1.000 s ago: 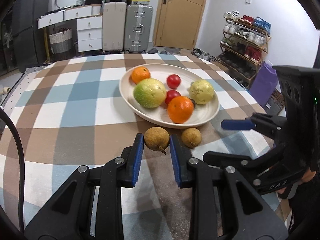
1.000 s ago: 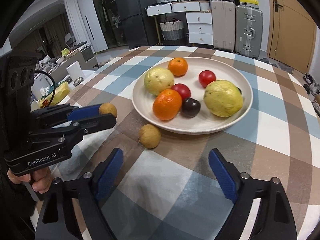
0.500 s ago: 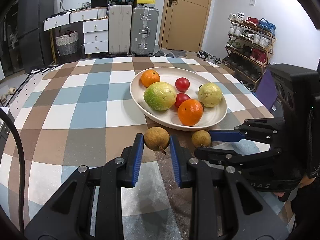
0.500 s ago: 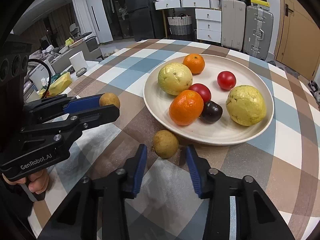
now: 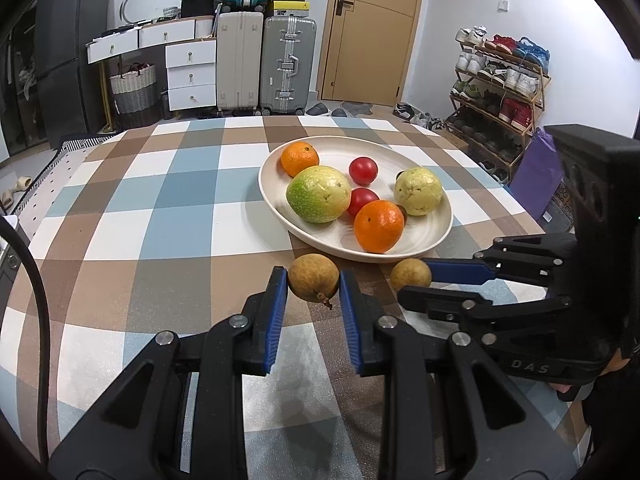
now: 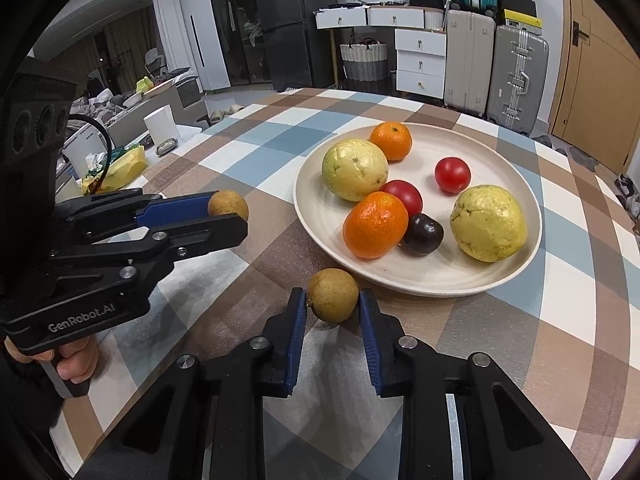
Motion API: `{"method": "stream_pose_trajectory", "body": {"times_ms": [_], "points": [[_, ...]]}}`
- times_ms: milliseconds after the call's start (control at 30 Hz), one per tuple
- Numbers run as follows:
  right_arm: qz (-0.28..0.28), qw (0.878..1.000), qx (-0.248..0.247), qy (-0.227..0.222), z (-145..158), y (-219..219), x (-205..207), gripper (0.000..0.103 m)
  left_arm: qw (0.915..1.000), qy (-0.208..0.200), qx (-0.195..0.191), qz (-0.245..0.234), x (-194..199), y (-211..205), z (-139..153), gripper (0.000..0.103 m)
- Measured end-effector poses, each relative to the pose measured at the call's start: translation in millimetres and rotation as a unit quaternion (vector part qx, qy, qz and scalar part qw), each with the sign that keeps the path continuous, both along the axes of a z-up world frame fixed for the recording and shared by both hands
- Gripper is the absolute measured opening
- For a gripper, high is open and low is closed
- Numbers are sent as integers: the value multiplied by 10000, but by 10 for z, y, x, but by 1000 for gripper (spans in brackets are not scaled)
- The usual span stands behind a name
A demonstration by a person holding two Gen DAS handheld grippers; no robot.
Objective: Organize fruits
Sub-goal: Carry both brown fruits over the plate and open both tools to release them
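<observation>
Left gripper point(image 5: 313, 292) is clamped on a small brown fruit point(image 5: 313, 282), its blue fingers point(image 5: 276, 316) pressed to both sides, fruit held just above the checked worktop point(image 5: 160, 216), stem nub pointing down. Right gripper point(image 6: 333, 312) has closed to nearly its tightest around the second brown fruit point(image 6: 333, 295); both pads touch its sides, and the fruit sits on or barely off the cloth, can't tell which. That one is just beside the near rim of the cream plate point(image 6: 316, 216), not on it. Plate holds two oranges point(image 6: 374, 226), two pale green-yellow guavas point(image 6: 488, 222), two red tomatoes point(image 6: 452, 175) and a dark plum point(image 6: 422, 234); near orange, one tomato and plum are bunched up touching, the far orange sits against the left guava. The two grippers are side by side, each visible in the other's camera, with a hand point(image 6: 76, 360) on the left one's grip.
</observation>
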State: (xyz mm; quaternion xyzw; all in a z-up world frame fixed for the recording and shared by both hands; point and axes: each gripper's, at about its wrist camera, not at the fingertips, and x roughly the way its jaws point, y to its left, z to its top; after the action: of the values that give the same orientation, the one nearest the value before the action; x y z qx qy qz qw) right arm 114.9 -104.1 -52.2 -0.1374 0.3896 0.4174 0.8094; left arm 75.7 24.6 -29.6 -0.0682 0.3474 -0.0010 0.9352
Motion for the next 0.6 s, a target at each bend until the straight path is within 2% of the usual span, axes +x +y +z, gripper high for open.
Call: {"method": "stream_pose_trajectory", "body": {"times_ms": [233, 600], "points": [[-38, 9992, 334, -213, 143, -102, -40, 27, 10000, -43, -22, 11, -5, 9, 10, 24], [-383, 9952, 795, -425, 324, -312, 34, 27, 9999, -149, 22, -6, 91, -56, 55, 24]]}}
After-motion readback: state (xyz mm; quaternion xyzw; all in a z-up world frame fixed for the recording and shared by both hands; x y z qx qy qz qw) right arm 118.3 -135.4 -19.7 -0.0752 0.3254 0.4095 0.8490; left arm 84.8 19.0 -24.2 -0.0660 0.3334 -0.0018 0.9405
